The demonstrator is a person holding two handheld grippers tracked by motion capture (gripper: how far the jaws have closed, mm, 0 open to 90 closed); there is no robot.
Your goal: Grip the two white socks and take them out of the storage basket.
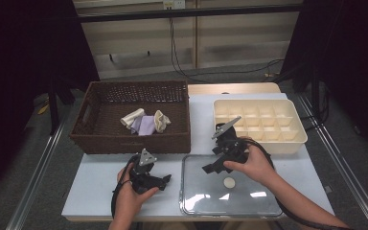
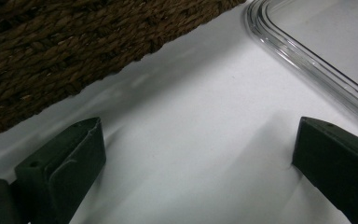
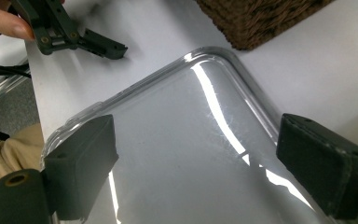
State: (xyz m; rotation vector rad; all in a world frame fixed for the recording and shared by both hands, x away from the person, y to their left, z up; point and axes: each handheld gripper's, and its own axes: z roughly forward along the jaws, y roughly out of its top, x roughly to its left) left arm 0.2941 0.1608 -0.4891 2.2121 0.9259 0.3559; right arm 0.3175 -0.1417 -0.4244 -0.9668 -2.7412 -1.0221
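Your right gripper [image 1: 212, 167] hung over the clear lid [image 1: 230, 201] lying flat on the white table [image 1: 96, 187], jaws spread wide with nothing between them. Your left gripper [image 1: 165, 180] rested on the table just left of the lid, in front of the wicker basket [image 1: 130, 143], its jaws likewise released and empty. The cream divided tray [image 1: 287, 139] sat behind the lid.

My left gripper [image 1: 165, 179] is a matte black, angular frame with a grey three-cornered plate on top and a black cable looping from its rear. My right gripper [image 1: 210, 167] matches it, plate and thick black cable included. Each jaw ends in a blocky dark rubber-like pad [image 3: 81, 165] with small round screw holes.
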